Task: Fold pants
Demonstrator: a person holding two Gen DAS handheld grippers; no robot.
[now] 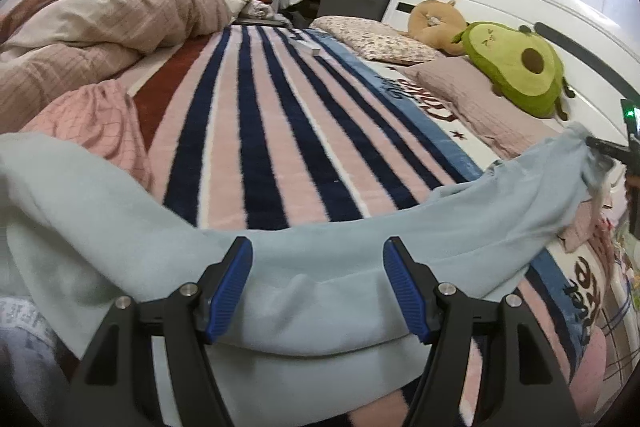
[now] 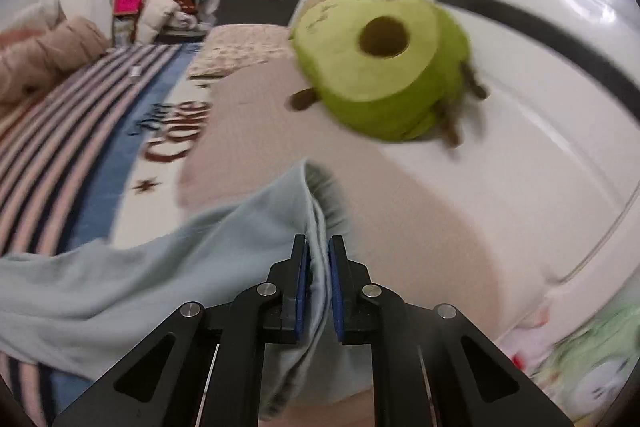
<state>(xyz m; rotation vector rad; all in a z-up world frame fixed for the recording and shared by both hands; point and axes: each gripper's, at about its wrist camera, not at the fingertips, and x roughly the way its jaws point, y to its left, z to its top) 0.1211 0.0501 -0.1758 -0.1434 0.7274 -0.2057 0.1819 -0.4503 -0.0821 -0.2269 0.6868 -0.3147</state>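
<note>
Light blue pants [image 1: 320, 267] lie stretched across the near edge of a striped blanket [image 1: 256, 131] on a bed. My left gripper [image 1: 317, 247] stands open low over the middle of the pants, with a raised fold of cloth between its blue pads [image 1: 230, 291]; the pads do not squeeze it. My right gripper [image 2: 318, 243] is shut on one end of the pants [image 2: 160, 267], and the cloth hangs from its pads. The left wrist view shows that end lifted off the bed at the far right by the right gripper [image 1: 602, 147].
An avocado plush [image 2: 384, 67] and pillows [image 1: 472, 95] sit by the white headboard [image 2: 520, 39]. A rumpled pink and beige duvet [image 1: 80, 39] is piled at the left. A small white object [image 1: 306, 45] lies far up the blanket. Shelves and clutter stand beyond the bed.
</note>
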